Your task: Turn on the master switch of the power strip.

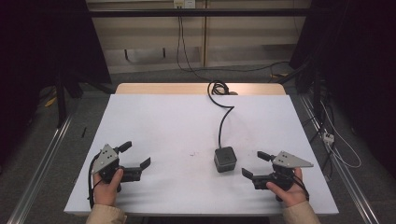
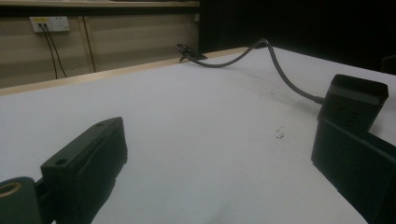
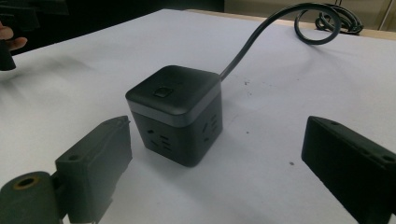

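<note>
With jaws spread just right of the socket cube (image 1: pixel 225 159), the right gripper (image 1: pixel 255 164) needed to close squarely across its flat sides, clear of the cord (image 1: pixel 221 125).

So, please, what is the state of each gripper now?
Left gripper: open, holding nothing.
Right gripper: open, empty, beside the black socket cube.
</note>
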